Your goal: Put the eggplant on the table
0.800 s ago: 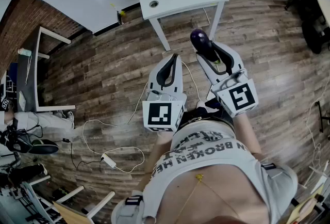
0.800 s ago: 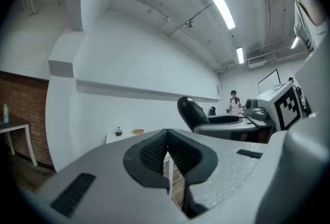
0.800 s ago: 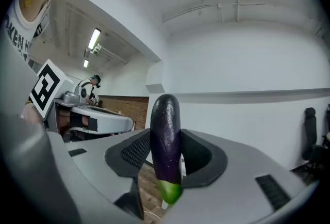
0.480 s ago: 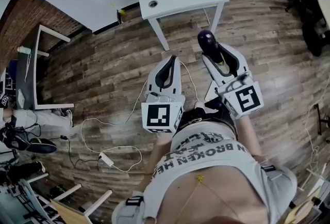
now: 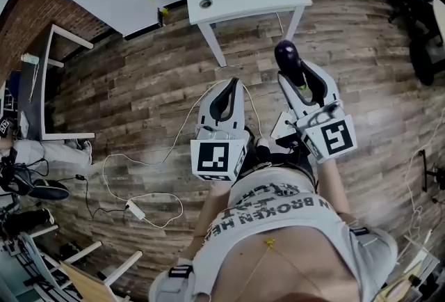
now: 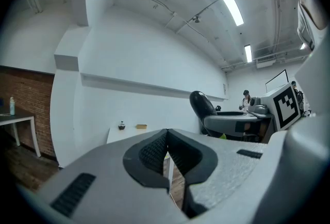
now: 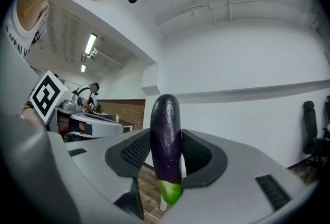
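Right gripper (image 7: pixel 166 138) fingers pinch eggplant (image 7: pixel 165 114) mid-body, upright, centre frame; likely light, firm, slick-skinned, so mid-body hold suits; left gripper (image 6: pixel 167 138) fingers closed, empty.

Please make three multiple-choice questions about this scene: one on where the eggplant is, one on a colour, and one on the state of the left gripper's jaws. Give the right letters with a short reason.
1. Where is the eggplant?
A. lying on a plate
B. between the jaws of the right gripper
C. inside a basket

2. In the right gripper view, which colour is the eggplant's lower end?
A. red
B. white
C. green

3. How do the jaws of the left gripper stand?
A. together, with nothing between them
B. closed on the eggplant
C. wide apart around a cup

Answers:
1 B: the right gripper view shows the dark pads pressing on both sides of the upright eggplant.
2 C: the body is dark purple, but the tip below the pads is bright green.
3 A: the left gripper view shows the pads meeting, with only background beyond them.
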`<state>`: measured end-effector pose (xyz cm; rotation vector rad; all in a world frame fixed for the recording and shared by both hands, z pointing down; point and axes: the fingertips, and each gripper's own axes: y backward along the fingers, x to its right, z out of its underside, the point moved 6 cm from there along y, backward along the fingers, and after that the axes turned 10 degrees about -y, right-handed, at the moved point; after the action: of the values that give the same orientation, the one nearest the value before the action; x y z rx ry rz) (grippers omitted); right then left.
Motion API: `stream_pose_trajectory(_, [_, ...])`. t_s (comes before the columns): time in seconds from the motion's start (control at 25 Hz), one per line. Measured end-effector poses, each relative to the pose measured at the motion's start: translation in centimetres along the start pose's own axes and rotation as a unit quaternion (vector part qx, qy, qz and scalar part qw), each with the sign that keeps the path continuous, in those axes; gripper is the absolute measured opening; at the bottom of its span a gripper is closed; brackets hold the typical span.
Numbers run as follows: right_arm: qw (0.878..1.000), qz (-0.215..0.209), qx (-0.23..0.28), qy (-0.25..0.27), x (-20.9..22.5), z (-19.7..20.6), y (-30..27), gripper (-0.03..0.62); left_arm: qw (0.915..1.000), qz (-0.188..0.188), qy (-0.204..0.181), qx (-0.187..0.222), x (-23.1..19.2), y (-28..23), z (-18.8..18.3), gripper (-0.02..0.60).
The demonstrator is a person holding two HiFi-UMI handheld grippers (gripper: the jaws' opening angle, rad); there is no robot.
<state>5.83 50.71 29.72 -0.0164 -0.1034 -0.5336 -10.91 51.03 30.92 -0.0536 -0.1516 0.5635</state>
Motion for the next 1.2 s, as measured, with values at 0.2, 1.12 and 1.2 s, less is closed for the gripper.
stream_pose_trajectory(0.2, [1.000,0.010,0.002,0.000,1.3,0.2,-2.6,0.184,0.9999,0.012,-0.003,0.006,-1.6,-2.9,0.1,0.006])
stream_pose_trajectory(1.12, [0.999,0.030,-0.006,0.008,5.0,0.4,-21.3,0.184,0.9965,0.082,-0.008,0.015,-14.9,-17.2,0.5,0.006])
stream_pose_trajectory(1.2, [0.999,0.030,-0.003,0.011,5.1,0.5,-22.2,0.184,0.9963,0.084,-0.010,0.016,-15.7,-17.7,0.7,0.006])
